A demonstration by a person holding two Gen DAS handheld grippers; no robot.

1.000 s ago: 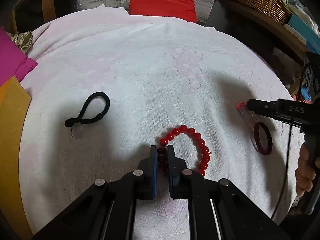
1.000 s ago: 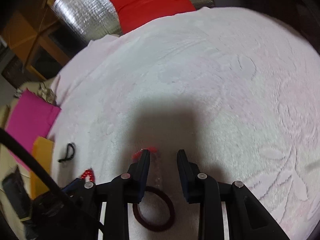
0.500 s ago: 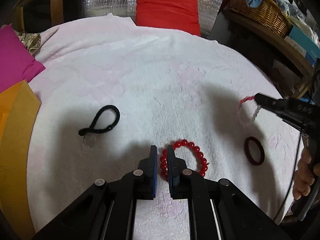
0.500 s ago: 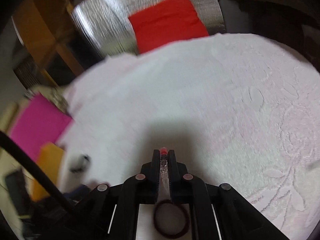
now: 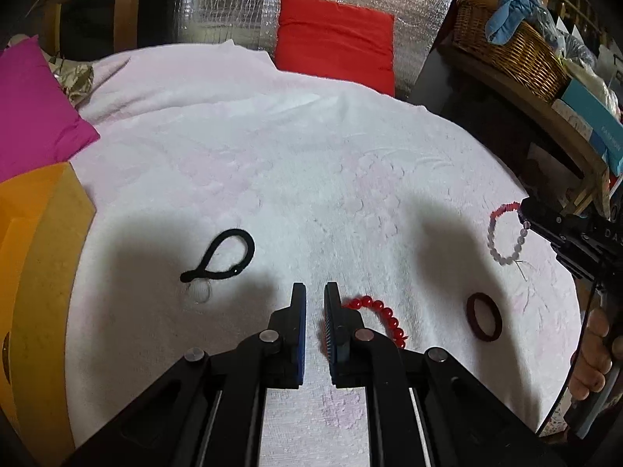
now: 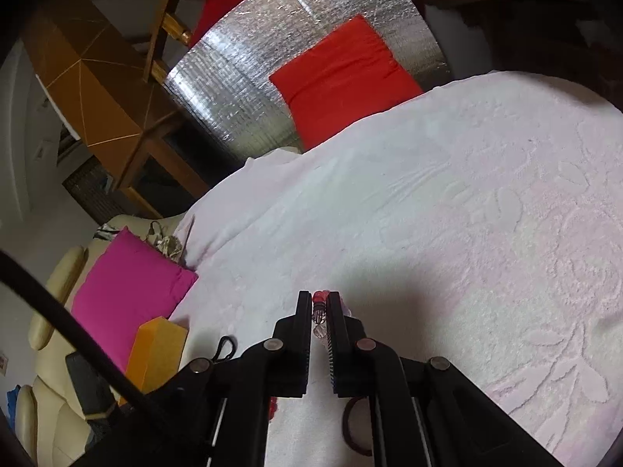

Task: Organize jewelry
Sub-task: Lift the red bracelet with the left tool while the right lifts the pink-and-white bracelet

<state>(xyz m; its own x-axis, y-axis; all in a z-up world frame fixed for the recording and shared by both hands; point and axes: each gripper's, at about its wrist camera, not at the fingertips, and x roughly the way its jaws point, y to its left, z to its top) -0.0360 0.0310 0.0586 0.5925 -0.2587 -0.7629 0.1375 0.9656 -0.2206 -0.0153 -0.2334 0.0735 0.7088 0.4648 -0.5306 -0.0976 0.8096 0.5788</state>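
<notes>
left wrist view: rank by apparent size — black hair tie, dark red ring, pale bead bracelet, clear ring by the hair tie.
1. black hair tie
2. pale bead bracelet, though it hangs off the cloth and may sit nearer the camera, so unsure against the next
3. dark red ring, close to the bracelet
4. clear ring

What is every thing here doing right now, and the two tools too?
left tool: shut, pinching the red bead bracelet.
red bead bracelet: held, hanging beside the left tool.
right tool: shut on the pale bead bracelet.
pale bead bracelet: dangling from the right tool.
black hair tie: lying loose on the white cloth.
dark red band: lying flat, untouched.
</notes>
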